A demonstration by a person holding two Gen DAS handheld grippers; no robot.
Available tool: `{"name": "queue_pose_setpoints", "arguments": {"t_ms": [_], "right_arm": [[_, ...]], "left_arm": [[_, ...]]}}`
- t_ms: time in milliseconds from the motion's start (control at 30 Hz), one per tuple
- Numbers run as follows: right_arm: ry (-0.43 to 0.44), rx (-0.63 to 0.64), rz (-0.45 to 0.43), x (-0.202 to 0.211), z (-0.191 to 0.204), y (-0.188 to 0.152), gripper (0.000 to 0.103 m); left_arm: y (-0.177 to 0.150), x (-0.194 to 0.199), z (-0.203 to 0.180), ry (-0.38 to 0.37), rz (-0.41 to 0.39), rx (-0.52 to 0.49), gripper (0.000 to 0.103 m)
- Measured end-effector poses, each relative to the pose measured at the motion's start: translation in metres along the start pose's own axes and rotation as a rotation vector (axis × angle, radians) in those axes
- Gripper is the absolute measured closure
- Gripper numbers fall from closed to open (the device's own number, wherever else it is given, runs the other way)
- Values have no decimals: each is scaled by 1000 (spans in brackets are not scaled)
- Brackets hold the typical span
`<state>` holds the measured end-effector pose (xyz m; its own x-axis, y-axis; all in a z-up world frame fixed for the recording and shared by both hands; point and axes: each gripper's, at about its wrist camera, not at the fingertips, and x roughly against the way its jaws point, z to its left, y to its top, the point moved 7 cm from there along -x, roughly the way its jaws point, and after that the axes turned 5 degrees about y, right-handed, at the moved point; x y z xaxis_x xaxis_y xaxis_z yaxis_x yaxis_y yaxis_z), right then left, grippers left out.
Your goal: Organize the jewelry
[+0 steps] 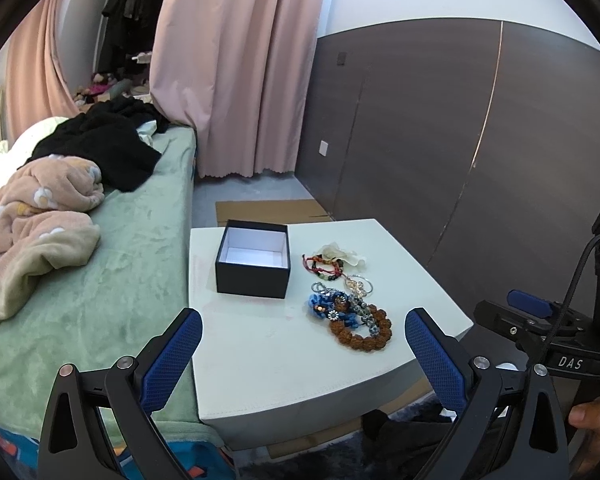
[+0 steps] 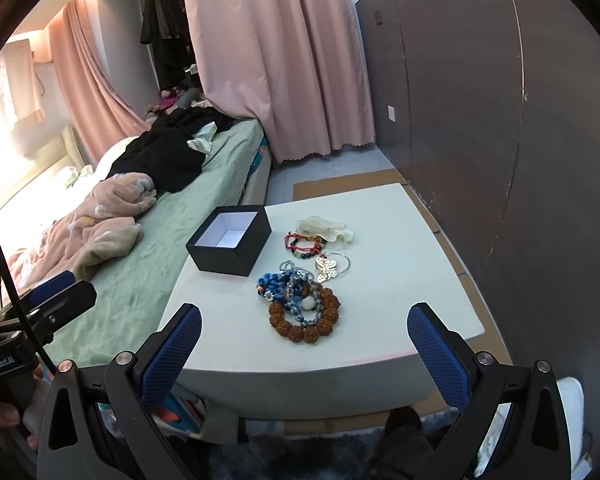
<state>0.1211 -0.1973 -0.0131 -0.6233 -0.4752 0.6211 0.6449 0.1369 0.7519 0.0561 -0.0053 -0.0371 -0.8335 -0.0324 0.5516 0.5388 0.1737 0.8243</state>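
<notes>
- Two grippers hang short of the white table (image 1: pixel 260 364), both with blue-padded fingers spread wide and nothing between them: the left gripper (image 1: pixel 304 356) and the right gripper (image 2: pixel 305 354).
- On the table sits a black box (image 1: pixel 254 276), lid off, white inside and holding nothing that shows; it stands near the table's edge on the bed side.
- Just beside the box, toward the dark wall, lies the jewelry in a loose line running from far to near: a cream cloth piece (image 1: pixel 342 254) farthest, a red cord bracelet (image 1: pixel 320 266) touching it, a thin silver hoop (image 1: pixel 362 284), a blue flower piece (image 1: pixel 328 308), and nearest the grippers a brown bead bracelet (image 1: pixel 362 330).
- Only the right wrist view shows a gold filigree piece (image 2: pixel 326 270) lying across the hoop, and a grey glass-bead bracelet (image 2: pixel 304 308) lying on and inside the brown ring; in the left view these overlap too tightly to separate.
- Each view catches the other tool at its border: the left view shows the right gripper's body with part of a hand (image 1: pixel 592 420) below it, the right view shows the left one with fingers (image 2: pixel 4 416) wrapped round its grip.
- Beside the table runs a green-covered bed (image 1: pixel 112 280) with a pink blanket (image 1: pixel 32 216) and black clothing (image 1: pixel 100 148).
</notes>
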Motion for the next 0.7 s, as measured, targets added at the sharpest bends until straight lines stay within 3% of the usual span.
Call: {"name": "queue_pose_setpoints", "arguments": {"t_ms": [700], "right_arm": [[-1, -3, -3, -1, 0, 2, 0]], "left_arm": [[1, 0, -2, 1, -2, -2, 2]]}}
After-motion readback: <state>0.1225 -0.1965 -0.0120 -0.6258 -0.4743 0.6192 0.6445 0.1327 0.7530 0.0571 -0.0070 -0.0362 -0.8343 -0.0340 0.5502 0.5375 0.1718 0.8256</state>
